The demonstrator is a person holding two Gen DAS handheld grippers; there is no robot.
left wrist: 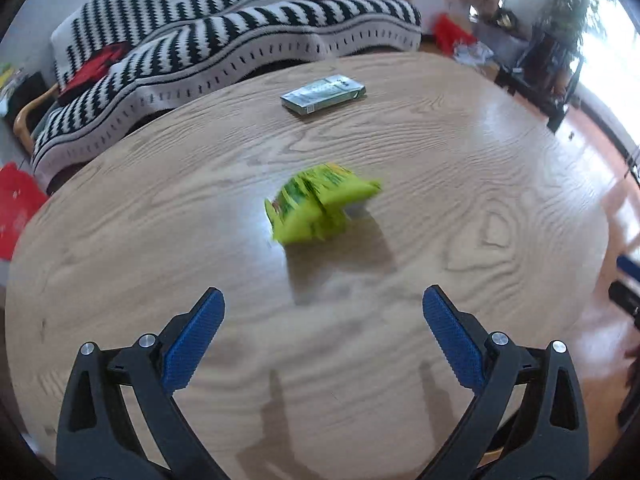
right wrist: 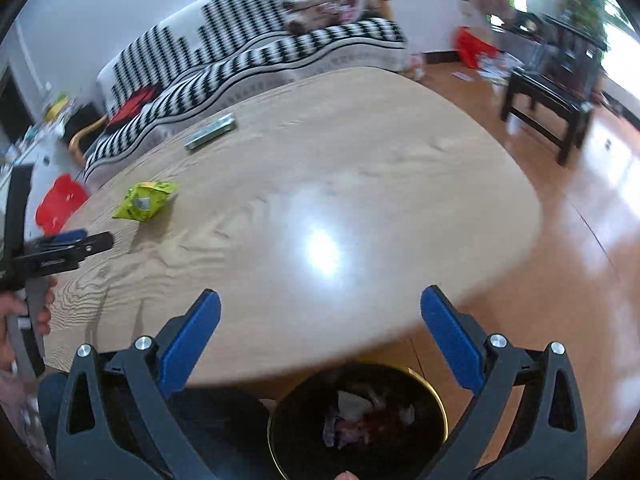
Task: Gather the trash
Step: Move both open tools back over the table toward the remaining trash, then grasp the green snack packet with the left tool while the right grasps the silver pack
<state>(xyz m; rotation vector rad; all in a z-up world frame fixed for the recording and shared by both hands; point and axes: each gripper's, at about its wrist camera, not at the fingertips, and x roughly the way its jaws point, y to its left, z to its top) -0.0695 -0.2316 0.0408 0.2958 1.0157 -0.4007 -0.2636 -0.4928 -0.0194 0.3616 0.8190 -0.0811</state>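
Observation:
A crumpled yellow-green snack wrapper (left wrist: 320,206) lies on the round wooden table (left wrist: 460,184), ahead of my open, empty left gripper (left wrist: 323,306). A flat grey-green cigarette pack (left wrist: 323,94) lies farther back. In the right wrist view the wrapper (right wrist: 145,201) and the pack (right wrist: 211,131) are at the left, and the left gripper (right wrist: 90,240) hovers short of the wrapper. My right gripper (right wrist: 320,308) is open and empty above the table's near edge. A black trash bin with a gold rim (right wrist: 434,396), holding scraps, stands on the floor below it.
A sofa with a black-and-white blanket (left wrist: 240,40) runs behind the table (right wrist: 360,184). A dark side table (right wrist: 552,92) stands on the wooden floor to the right. Red items (right wrist: 60,202) lie on the floor at the left.

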